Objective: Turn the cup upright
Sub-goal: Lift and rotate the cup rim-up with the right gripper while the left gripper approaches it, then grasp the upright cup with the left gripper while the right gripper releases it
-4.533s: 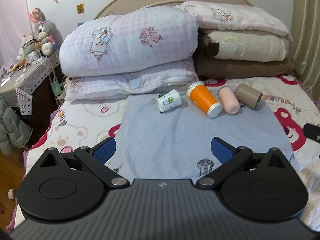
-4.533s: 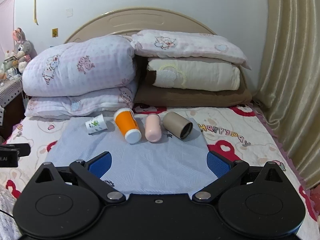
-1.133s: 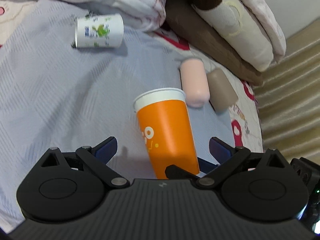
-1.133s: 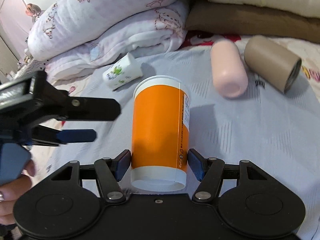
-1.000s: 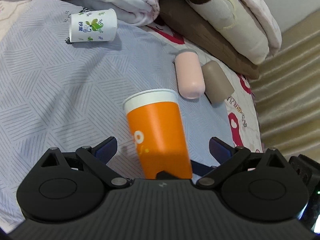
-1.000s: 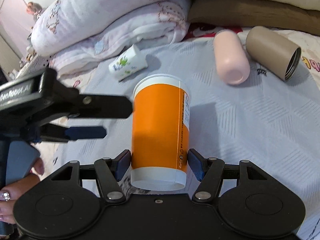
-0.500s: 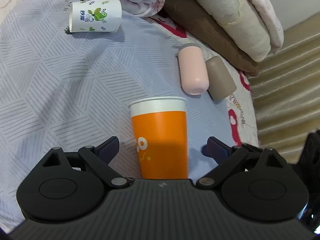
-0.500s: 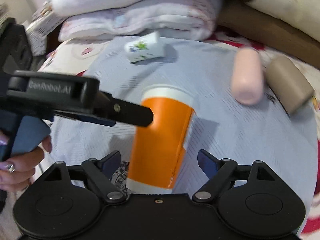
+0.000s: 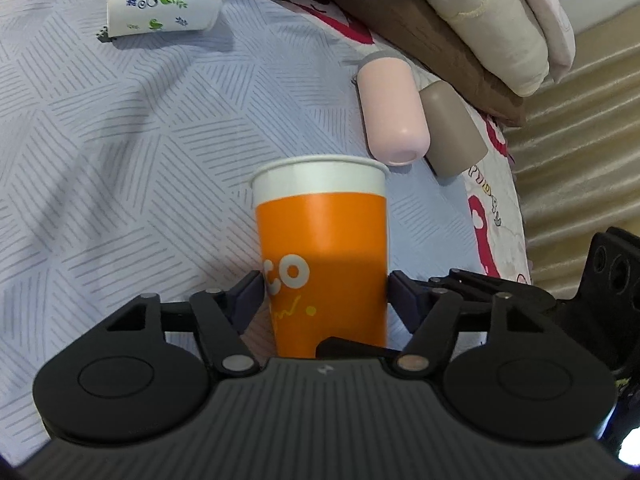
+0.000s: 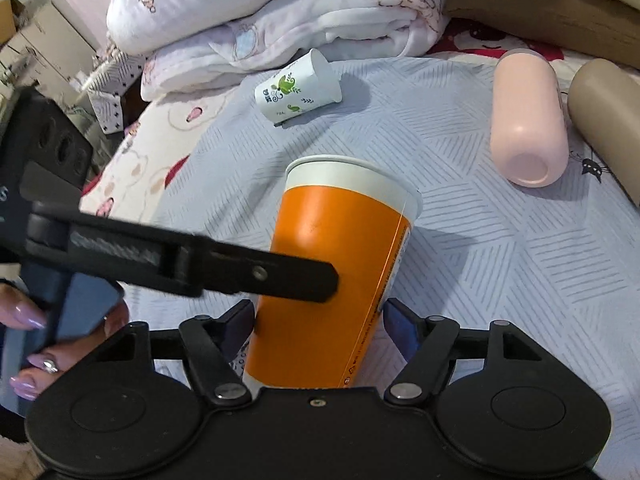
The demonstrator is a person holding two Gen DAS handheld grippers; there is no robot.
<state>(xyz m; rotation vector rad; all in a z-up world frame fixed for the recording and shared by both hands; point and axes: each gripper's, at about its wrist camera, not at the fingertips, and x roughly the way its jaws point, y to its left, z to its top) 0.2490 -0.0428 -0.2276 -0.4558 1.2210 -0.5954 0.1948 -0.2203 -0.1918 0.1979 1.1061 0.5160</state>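
An orange paper cup (image 9: 324, 248) with a white rim stands mouth up on the lilac mat (image 9: 120, 168). My left gripper (image 9: 324, 288) is shut on its lower body, one pad on each side. In the right wrist view the cup (image 10: 340, 264) leans slightly right, and a left gripper finger (image 10: 280, 272) crosses its front. My right gripper (image 10: 320, 320) sits around the cup's base; its left pad is at the wall and its right pad stands just clear.
A white cup with green leaves (image 9: 160, 0), a pink cup (image 9: 390, 108) and a brown cup (image 9: 450, 132) lie on their sides on the mat. Folded quilts and pillows (image 10: 280, 12) are stacked behind. The bed edge and a curtain (image 9: 580, 120) lie to the right.
My left gripper has closed on the orange cup. My right gripper, which held the cup a second ago, opened and now stands narrower around the base. The cup is more upright.
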